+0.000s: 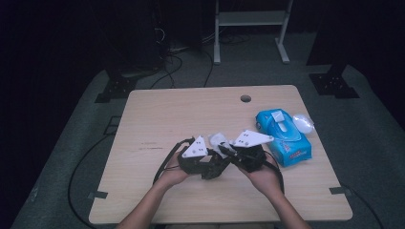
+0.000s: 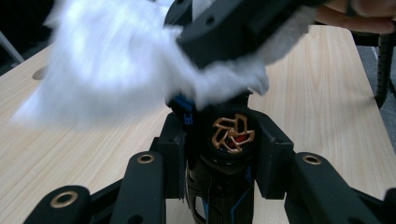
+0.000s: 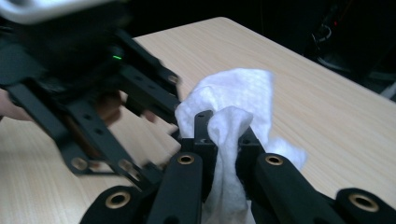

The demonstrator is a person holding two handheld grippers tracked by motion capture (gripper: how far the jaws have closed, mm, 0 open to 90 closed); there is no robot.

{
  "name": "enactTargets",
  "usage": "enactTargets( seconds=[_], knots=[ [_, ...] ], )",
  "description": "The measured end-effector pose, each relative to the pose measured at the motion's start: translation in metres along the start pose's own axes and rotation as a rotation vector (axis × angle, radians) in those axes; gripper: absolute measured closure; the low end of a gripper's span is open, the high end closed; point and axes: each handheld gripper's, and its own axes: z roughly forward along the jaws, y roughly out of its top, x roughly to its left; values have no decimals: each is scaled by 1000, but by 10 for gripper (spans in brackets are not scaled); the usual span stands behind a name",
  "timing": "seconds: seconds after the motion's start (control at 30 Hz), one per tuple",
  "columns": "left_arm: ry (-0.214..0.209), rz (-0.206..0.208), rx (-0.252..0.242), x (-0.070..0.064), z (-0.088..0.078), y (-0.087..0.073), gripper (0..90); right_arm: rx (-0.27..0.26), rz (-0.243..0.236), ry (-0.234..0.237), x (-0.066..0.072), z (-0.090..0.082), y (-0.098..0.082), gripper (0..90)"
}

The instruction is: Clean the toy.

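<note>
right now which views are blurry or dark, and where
High view: dim, room black past the table. Left gripper view: the white wipe is smeared by motion blur, the dark object between the fingers sharp. Right gripper view: left gripper blurred, wipe crisp.

White wipe (image 3: 233, 121) against black bottle (image 2: 224, 186)

The high view looks forward and down from above the person's side, far enough back to take in the whole worktop (image 1: 157, 109) and the floor beyond. The left gripper view sits very close behind its own jaws, low over the wood, facing the right tool (image 2: 243, 28) at upper right of the frame. The right gripper view is just as close — the white wipe (image 3: 233, 116), mid-frame, appears in all three.
</note>
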Motion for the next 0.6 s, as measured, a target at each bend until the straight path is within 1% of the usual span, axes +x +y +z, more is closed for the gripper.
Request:
enactTargets(
  seconds=[0.03, 0.07, 0.1, 0.17, 0.2, 0.23, 0.27, 0.3, 0.33, 0.4, 0.47, 0.53, 0.6],
  knots=[
    [0, 0, 0, 0, 0, 0, 609, 0, 0, 0, 0, 0, 0, 837],
    [0, 2, -6, -1, -1, 1, 609, -7, -10, 25, 4, 1, 4, 837],
    [-1, 0, -8, -1, -2, 1, 610, -7, -12, 26, 4, 1, 5, 837],
    [-2, -2, -12, -1, -3, 1, 610, -6, -13, 22, 4, 1, 6, 837],
    [5, 0, -11, -1, -4, 1, 610, -3, -5, 4, -2, -1, 4, 837],
    [5, 0, -11, -1, -4, 1, 611, -3, -5, 4, -2, -1, 4, 837],
    [2, -4, -11, 0, -4, 0, 611, -1, 19, -12, -8, -3, 0, 837],
    [0, -5, -10, 0, -3, 0, 611, 0, 29, -14, -8, -4, -1, 837],
    [0, -4, -11, 0, -2, 0, 611, 0, 25, -14, -7, -4, -1, 837],
    [-6, -2, -11, -1, -1, 1, 612, -9, 16, 13, -2, -2, 0, 837],
    [-4, -7, -21, -1, -2, 2, 615, -14, -4, 18, 2, -1, 2, 837],
    [1, -11, -31, -1, -5, 2, 619, -29, 10, 20, -1, -3, 2, 837],
    [4, -11, -29, 0, -6, 2, 617, -35, 26, 4, -7, -6, -1, 837]
  ],
)
